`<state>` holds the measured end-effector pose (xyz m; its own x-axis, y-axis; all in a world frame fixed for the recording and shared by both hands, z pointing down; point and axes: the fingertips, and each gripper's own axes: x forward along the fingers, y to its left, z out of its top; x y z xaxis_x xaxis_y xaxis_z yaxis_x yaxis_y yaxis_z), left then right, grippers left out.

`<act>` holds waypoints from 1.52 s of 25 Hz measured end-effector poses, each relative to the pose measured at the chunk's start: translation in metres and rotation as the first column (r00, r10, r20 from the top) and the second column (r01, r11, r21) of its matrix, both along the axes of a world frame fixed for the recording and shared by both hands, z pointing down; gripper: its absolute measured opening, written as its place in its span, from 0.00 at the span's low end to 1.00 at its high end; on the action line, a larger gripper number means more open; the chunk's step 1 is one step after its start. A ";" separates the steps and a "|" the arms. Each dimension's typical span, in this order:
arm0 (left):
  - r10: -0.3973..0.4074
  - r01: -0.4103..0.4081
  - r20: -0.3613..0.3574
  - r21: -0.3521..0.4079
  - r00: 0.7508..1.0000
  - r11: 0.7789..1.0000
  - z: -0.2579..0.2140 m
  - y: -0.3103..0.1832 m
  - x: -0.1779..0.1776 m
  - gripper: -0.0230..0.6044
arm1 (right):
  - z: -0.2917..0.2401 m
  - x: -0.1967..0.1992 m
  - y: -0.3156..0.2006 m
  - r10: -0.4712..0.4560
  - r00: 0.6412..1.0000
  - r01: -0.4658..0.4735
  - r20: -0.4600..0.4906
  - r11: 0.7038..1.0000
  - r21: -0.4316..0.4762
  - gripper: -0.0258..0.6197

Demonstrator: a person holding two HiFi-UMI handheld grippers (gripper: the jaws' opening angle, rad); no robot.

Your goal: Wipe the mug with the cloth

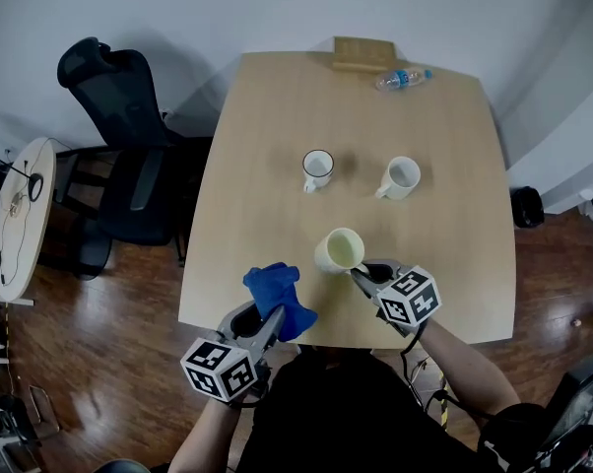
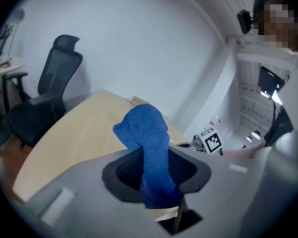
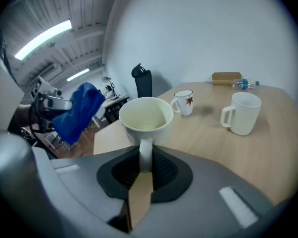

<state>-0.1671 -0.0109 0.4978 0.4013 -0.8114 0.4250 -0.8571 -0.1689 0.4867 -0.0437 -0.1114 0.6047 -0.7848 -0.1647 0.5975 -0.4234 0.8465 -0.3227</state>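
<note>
The right gripper (image 1: 362,273) is closed on the handle of the pale mug (image 1: 340,250); just left of the mug, the left gripper (image 1: 273,315) pinches the blue cloth (image 1: 277,289).

Seen from my head, the room is bright and evenly lit from above. The desk (image 1: 454,146) carries only faint, soft shadows, and the wooden floor (image 1: 109,343) has a dull sheen. Both gripper views bulge like a fisheye, with black corners and bent walls. In the right gripper view, ceiling strip lights (image 3: 42,37) blaze at upper left. My left claw (image 2: 158,180) looks soft and smeared up close.
</note>
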 end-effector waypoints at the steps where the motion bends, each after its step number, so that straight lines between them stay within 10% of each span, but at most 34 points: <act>1: 0.070 -0.073 0.049 0.052 0.996 0.996 -0.016 -0.009 0.008 0.25 | -0.019 0.005 0.000 0.001 0.999 -0.001 0.033 1.000 -0.002 0.09; 4: 0.290 -0.354 0.292 0.196 0.911 0.915 -0.068 -0.034 0.052 0.24 | -0.076 0.025 0.001 0.015 0.993 -0.016 0.113 1.000 0.007 0.10; 7: 0.322 -0.566 0.626 0.235 0.710 0.790 -0.105 -0.054 0.105 0.24 | -0.124 0.042 0.001 0.101 0.975 -0.094 0.196 0.995 -0.044 0.10; 12: 0.095 -0.698 0.928 0.202 0.361 0.687 -0.118 -0.073 0.175 0.24 | -0.162 0.067 -0.009 0.344 0.888 -0.294 0.306 0.935 -0.197 0.10; 14: 0.080 -0.718 0.941 0.194 0.329 0.669 -0.115 -0.076 0.192 0.24 | -0.165 0.075 -0.013 0.398 0.860 -0.345 0.321 0.915 -0.210 0.10; 17: 0.114 -0.733 0.930 0.195 0.348 0.651 -0.111 -0.081 0.201 0.23 | -0.165 0.085 -0.014 0.415 0.852 -0.372 0.318 0.909 -0.189 0.10; 23: 0.398 -0.765 0.750 0.217 0.528 0.606 -0.138 -0.079 0.179 0.23 | -0.180 0.102 0.003 0.197 0.944 -0.209 0.265 0.978 0.019 0.09; 29: 0.831 -0.882 0.306 0.240 0.465 0.406 -0.187 -0.052 0.156 0.23 | -0.215 0.103 0.053 -0.214 0.957 0.176 0.197 0.965 0.194 0.09; 31: 0.913 -0.906 0.152 0.266 0.377 0.330 -0.207 -0.041 0.152 0.23 | -0.230 0.098 0.076 -0.349 0.914 0.306 0.206 0.928 0.213 0.09; 36: 0.990 -0.902 -0.137 0.424 0.027 0.083 -0.234 -0.009 0.151 0.23 | -0.277 0.082 0.135 -0.559 0.721 0.553 0.409 0.820 0.147 0.09; 38: 0.968 -0.843 -0.230 0.537 -0.104 0.037 -0.243 -0.001 0.153 0.23 | -0.291 0.080 0.153 -0.563 0.648 0.613 0.513 0.785 0.087 0.09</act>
<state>-0.0145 -0.0117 0.2550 0.8666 0.4642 -0.1833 0.4886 -0.7142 0.5012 0.0361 0.0414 0.3140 -0.8793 0.4670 0.0934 0.3908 0.8196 -0.4189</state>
